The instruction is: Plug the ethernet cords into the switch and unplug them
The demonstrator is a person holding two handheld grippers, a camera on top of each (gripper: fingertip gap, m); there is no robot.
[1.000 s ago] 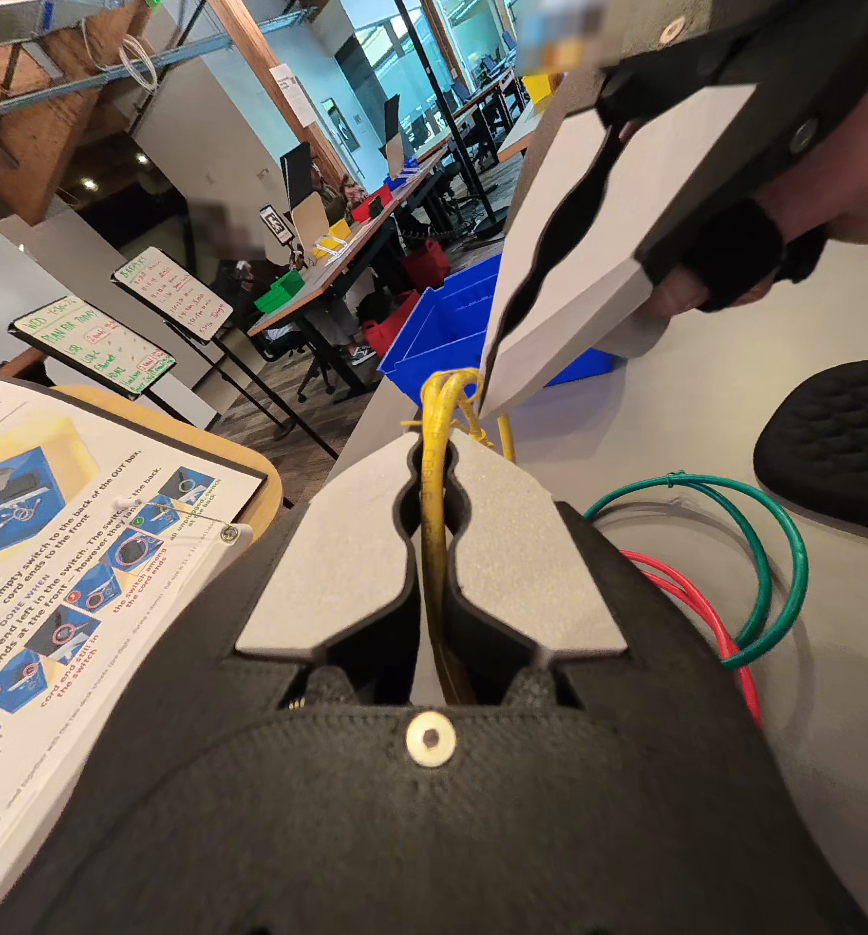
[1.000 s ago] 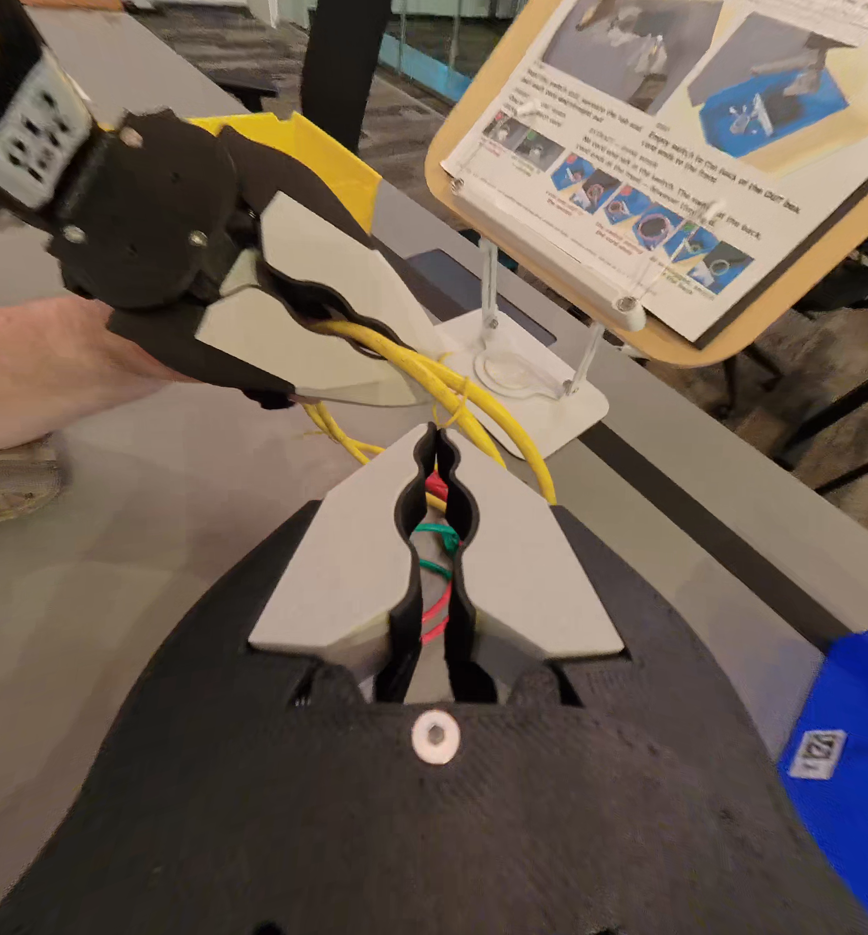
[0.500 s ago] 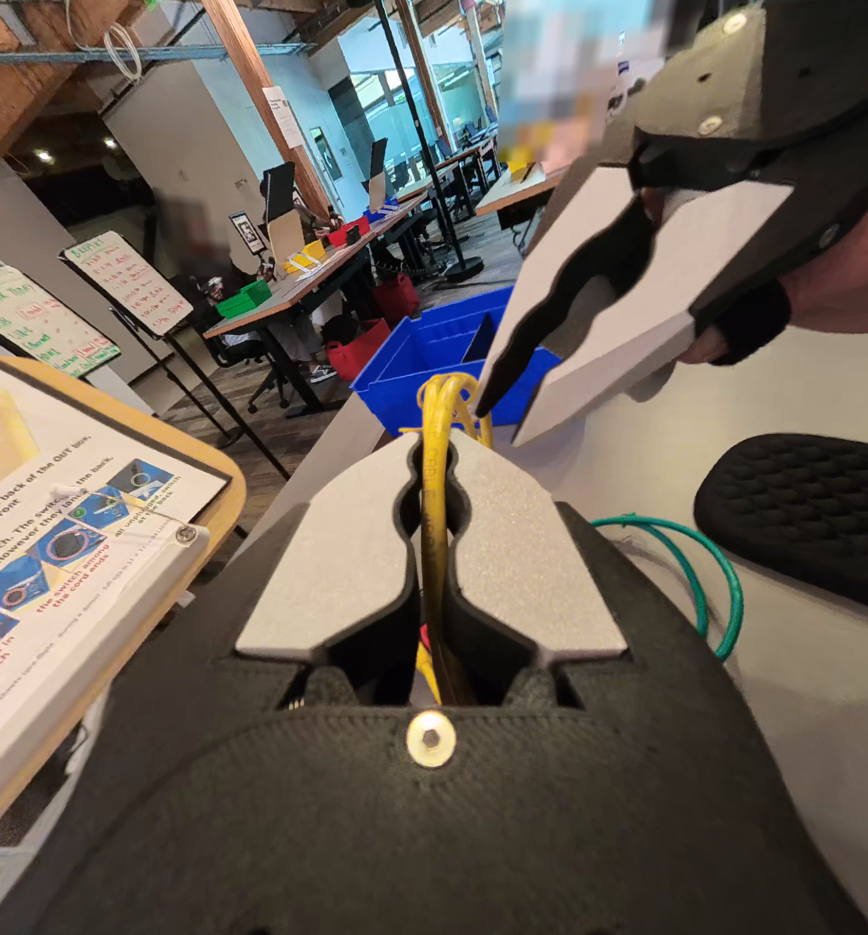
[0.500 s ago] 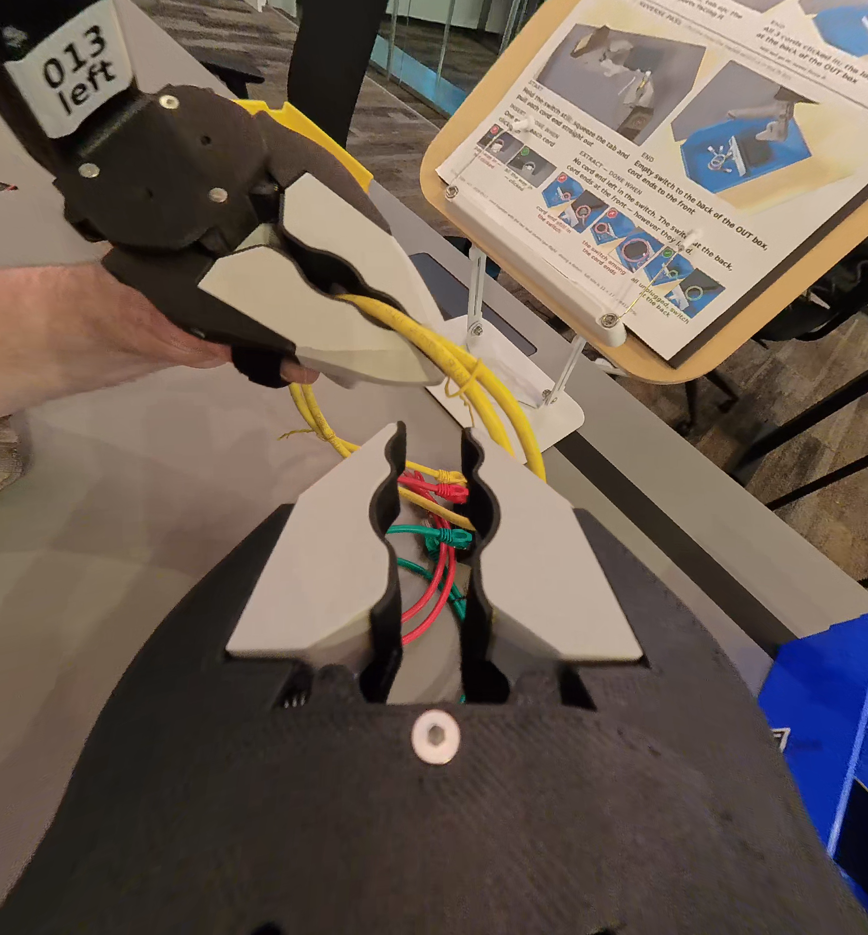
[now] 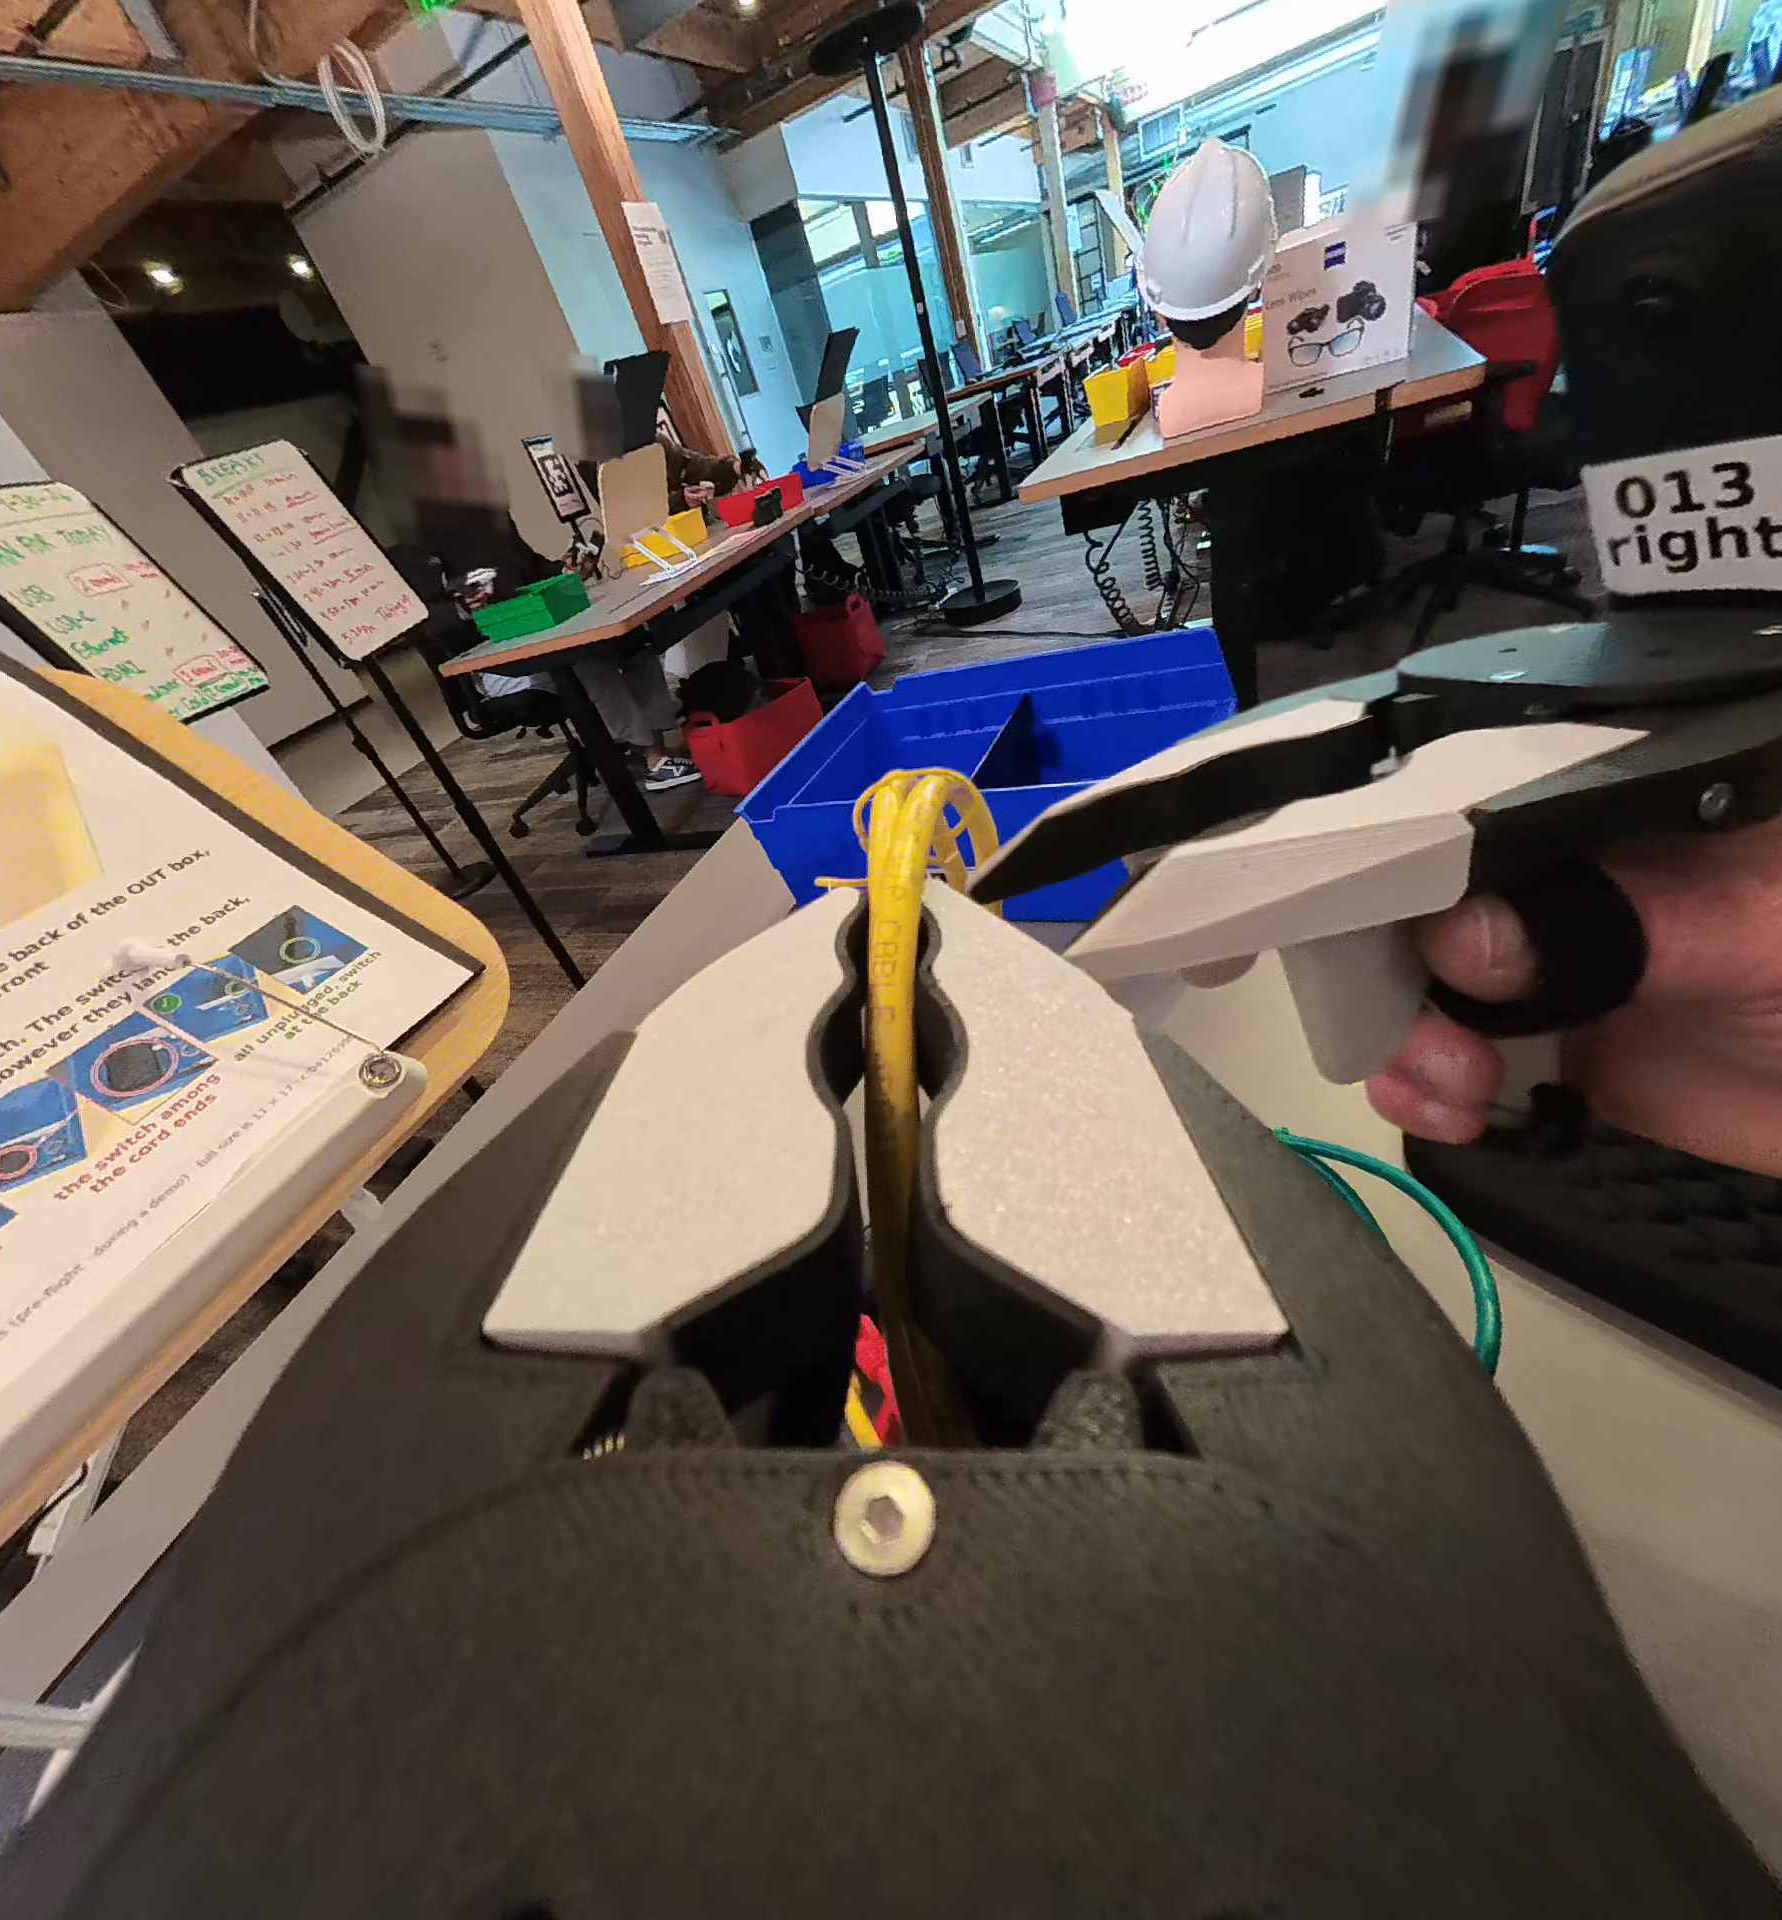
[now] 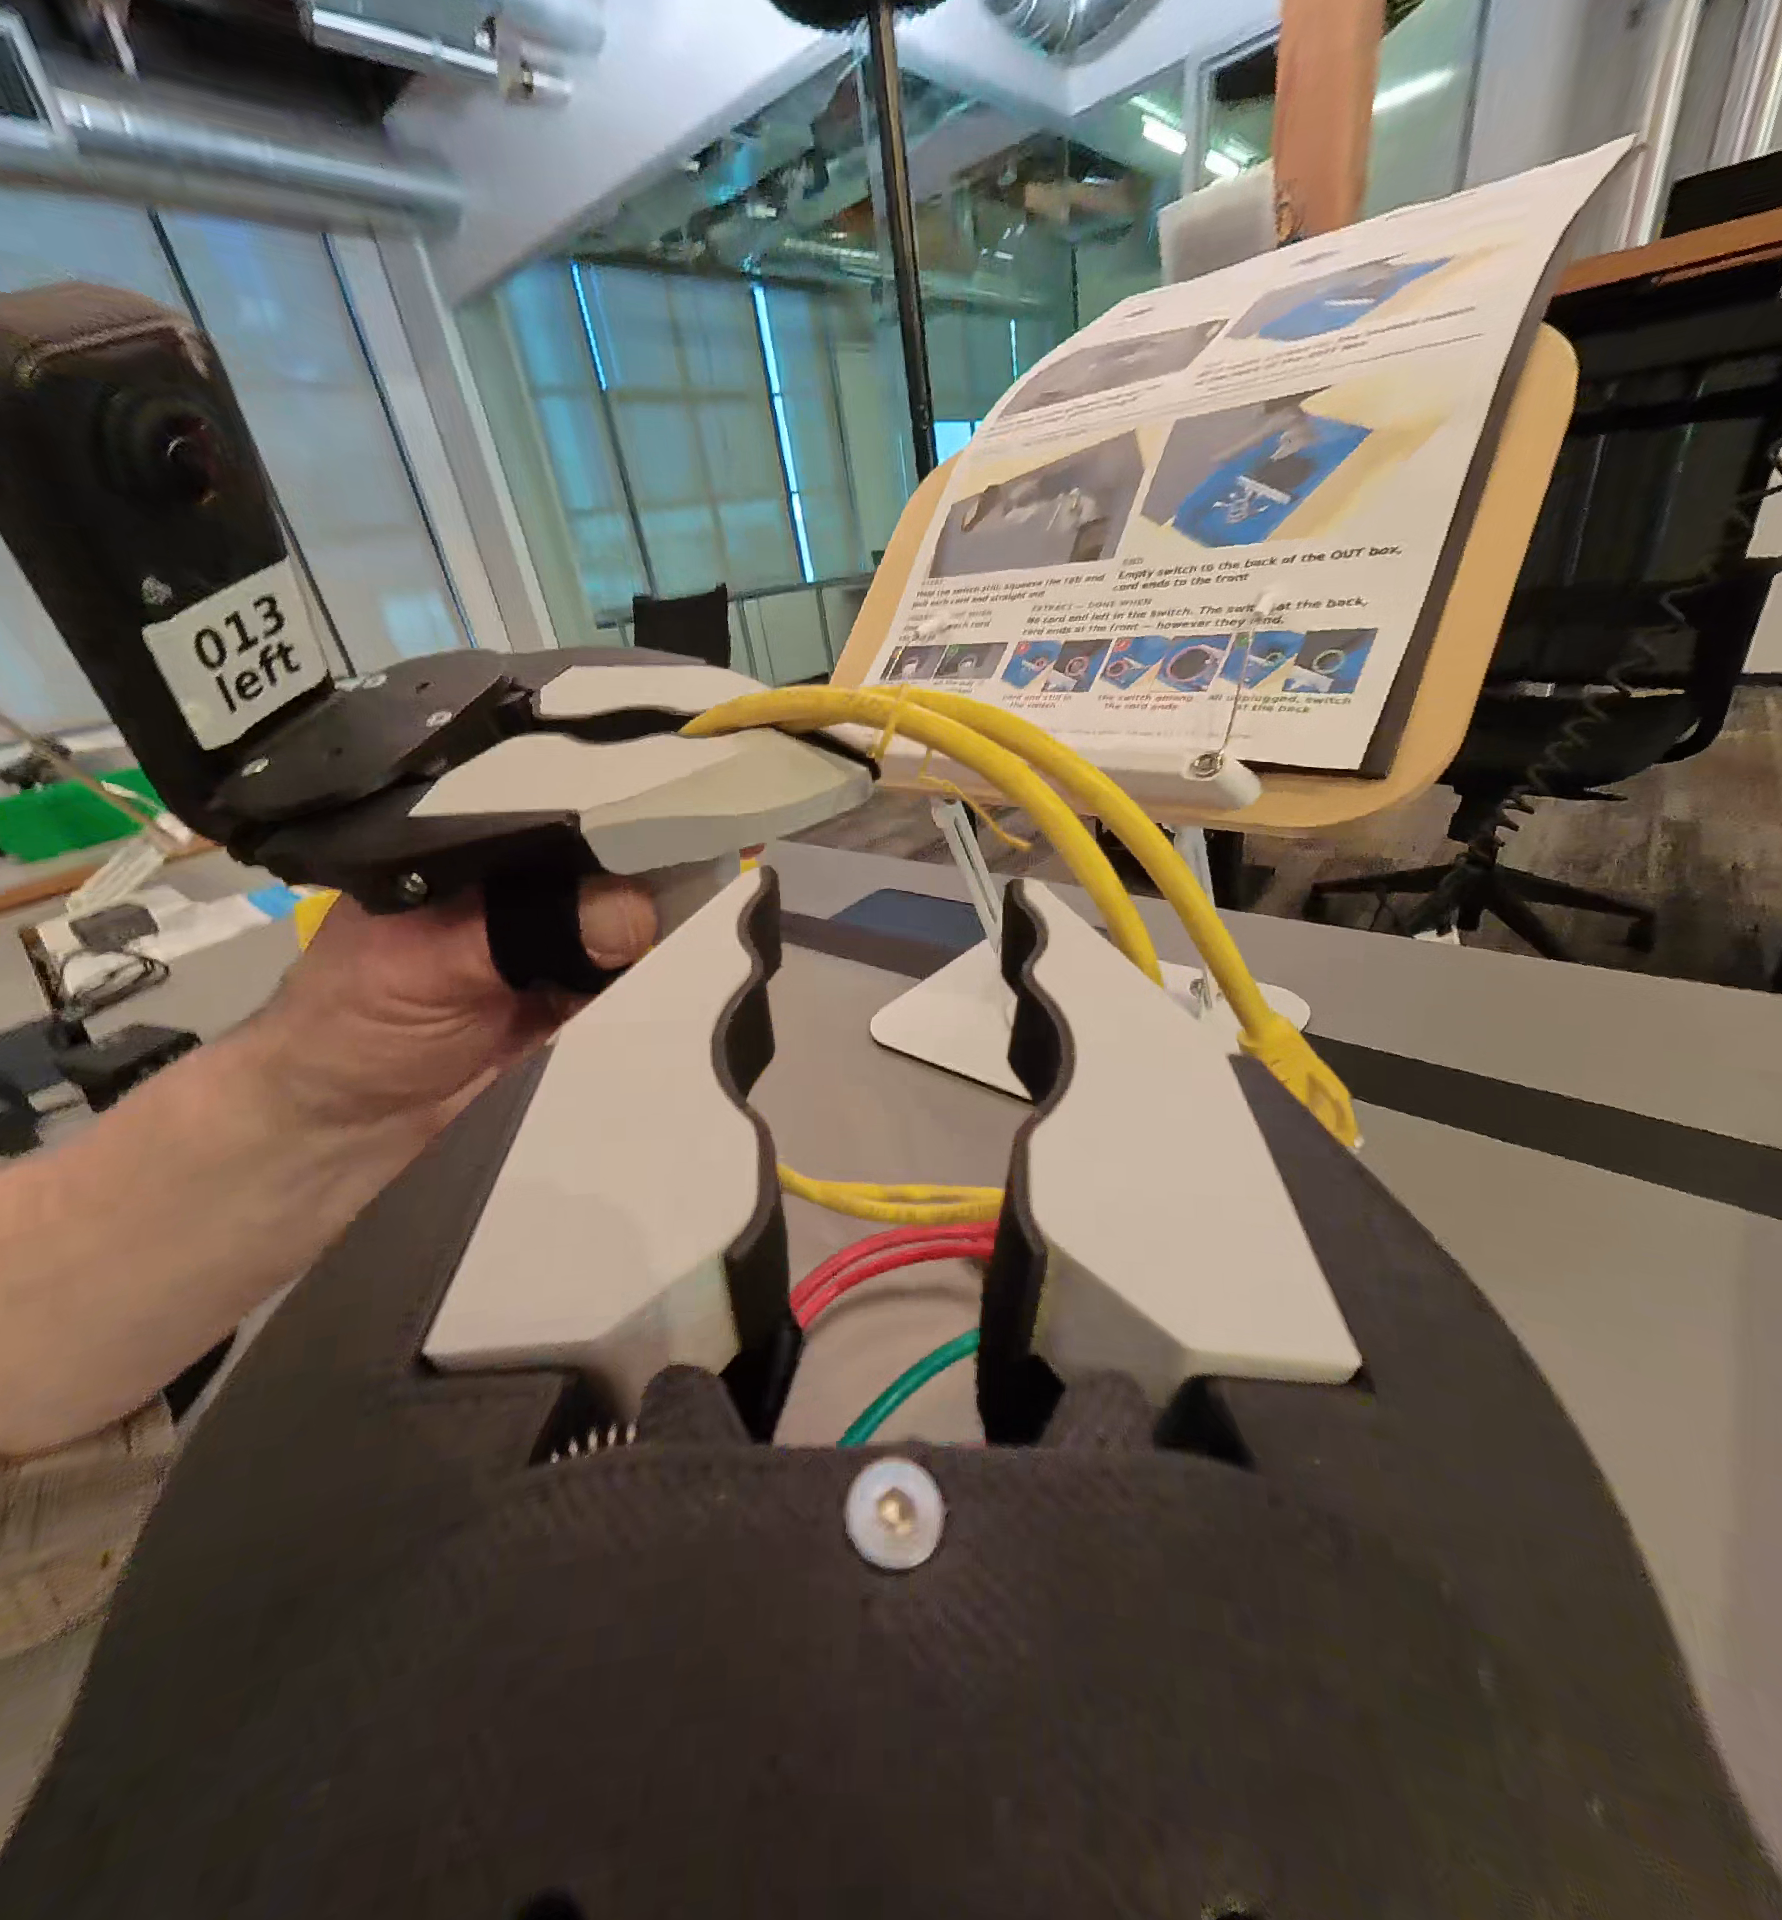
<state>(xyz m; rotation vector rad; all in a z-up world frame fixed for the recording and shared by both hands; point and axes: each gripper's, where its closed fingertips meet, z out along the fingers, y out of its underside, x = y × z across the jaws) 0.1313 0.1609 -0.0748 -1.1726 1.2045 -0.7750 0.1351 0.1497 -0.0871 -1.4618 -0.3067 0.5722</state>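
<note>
Three cords show: one yellow cord (image 6: 1063, 821), one red cord (image 6: 887, 1252), one green cord (image 6: 908, 1387). The left gripper (image 5: 882, 914) is clamped on the yellow cord, lifted above the grey table (image 6: 1593, 1299); the right gripper (image 6: 887, 935) stands parted, empty, over the red and green cords lying on that table. Each gripper bears one white label; one printed instruction sheet (image 6: 1209, 561) stands behind the table.
</note>
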